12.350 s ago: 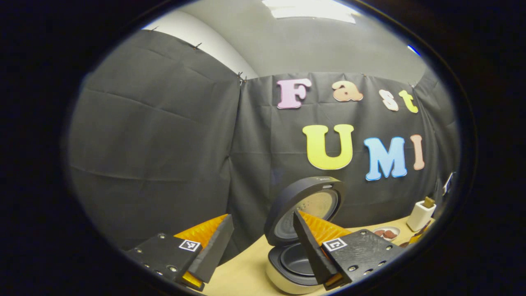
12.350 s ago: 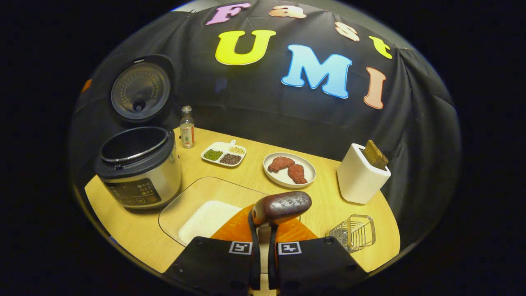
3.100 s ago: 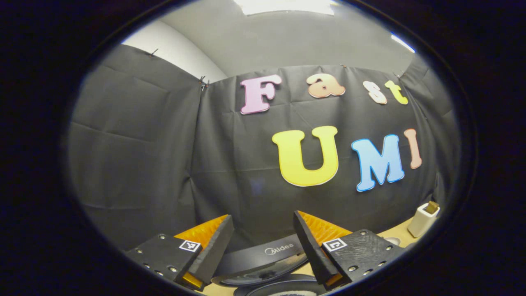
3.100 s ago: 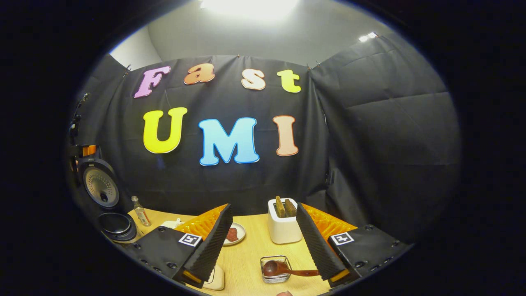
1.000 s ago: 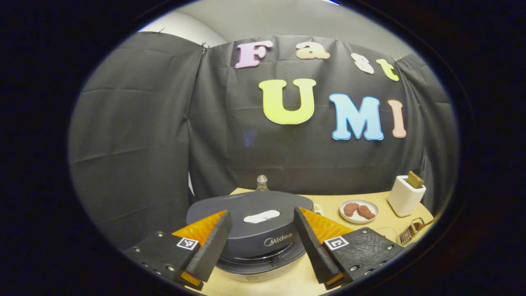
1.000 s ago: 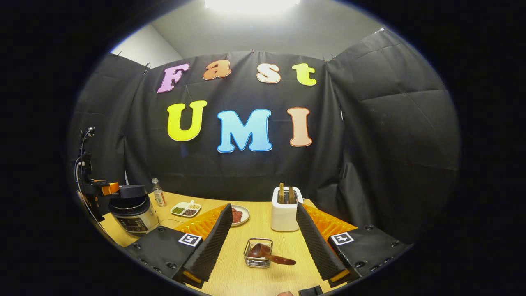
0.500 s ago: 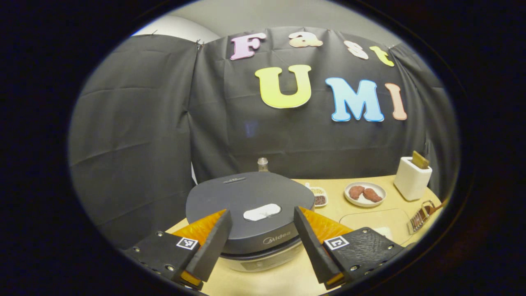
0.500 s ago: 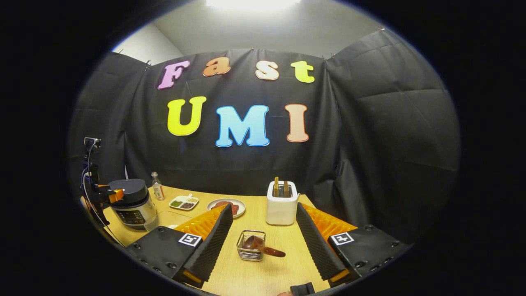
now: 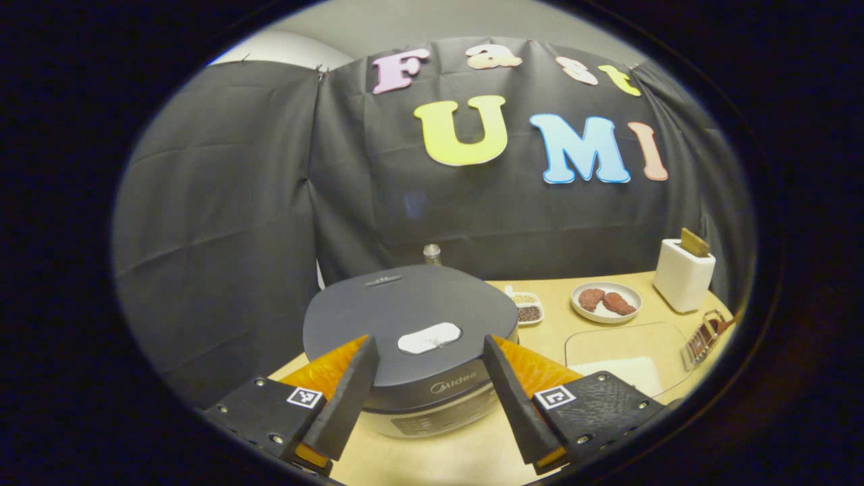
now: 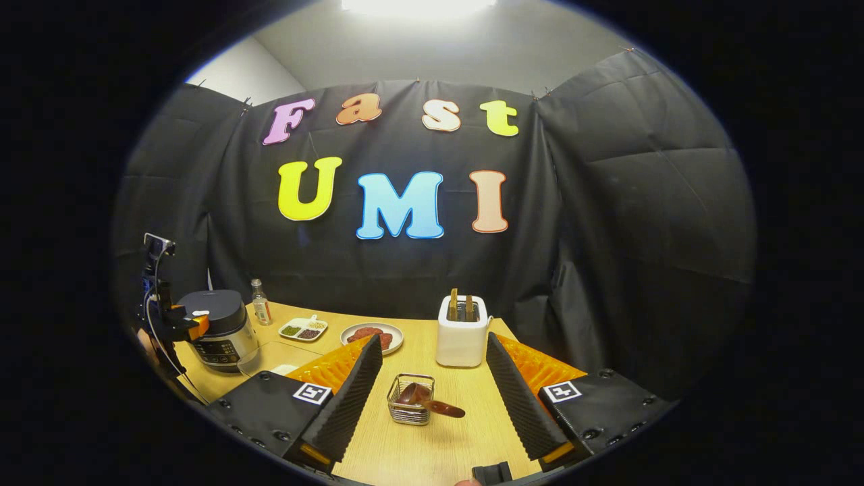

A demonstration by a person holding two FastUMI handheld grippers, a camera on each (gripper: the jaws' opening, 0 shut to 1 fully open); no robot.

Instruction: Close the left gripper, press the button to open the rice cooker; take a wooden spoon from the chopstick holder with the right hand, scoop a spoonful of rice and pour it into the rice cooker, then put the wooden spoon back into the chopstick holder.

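Observation:
The rice cooker (image 9: 412,317) stands with its dark lid down, a white button (image 9: 429,337) on top. My left gripper (image 9: 428,405) is open, just in front of the lid, its fingers framing the button and holding nothing. The wooden spoon (image 10: 432,405) lies in the wire chopstick holder (image 10: 408,409), bowl inside and handle sticking out to the right. My right gripper (image 10: 428,405) is open and empty, back from the holder. In the right gripper view the cooker (image 10: 216,327) stands far left with the left gripper (image 10: 183,327) beside it.
A glass dish with rice (image 9: 628,358) lies right of the cooker. Behind it are a plate of meat (image 9: 605,301), a small divided dish (image 9: 526,308), a bottle (image 9: 431,254) and a white box holder (image 9: 683,273). The wire holder (image 9: 702,332) sits near the table's right edge.
The cooker's lid, open earlier, is now shut. The left gripper has drawn back and up from it. The right gripper has pulled away from the wire holder, leaving the spoon in it.

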